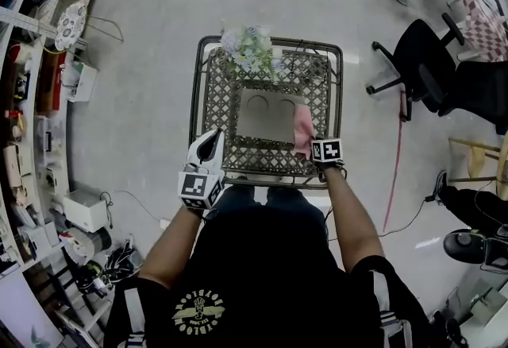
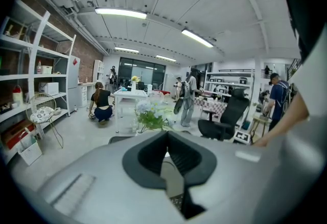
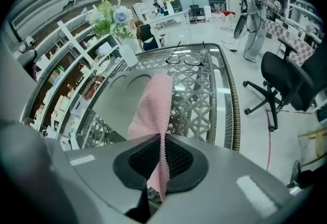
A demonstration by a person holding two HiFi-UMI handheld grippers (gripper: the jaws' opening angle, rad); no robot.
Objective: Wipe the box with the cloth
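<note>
A flat grey box (image 1: 266, 117) with two round dents in its top lies in the middle of a metal lattice table (image 1: 238, 160). A pink cloth (image 1: 303, 130) hangs over the box's right edge. My right gripper (image 1: 311, 146) is shut on the cloth's near end and points steeply down. In the right gripper view the cloth (image 3: 153, 110) runs out from the closed jaws (image 3: 162, 138) across the box (image 3: 120, 100). My left gripper (image 1: 213, 138) hovers at the table's front left, off the box, with its jaws (image 2: 166, 136) together and nothing in them.
A vase of pale flowers (image 1: 252, 48) stands at the table's far edge. A black office chair (image 1: 429, 68) is on the right and shelving (image 1: 32, 100) runs along the left. People (image 2: 102, 105) are far across the room.
</note>
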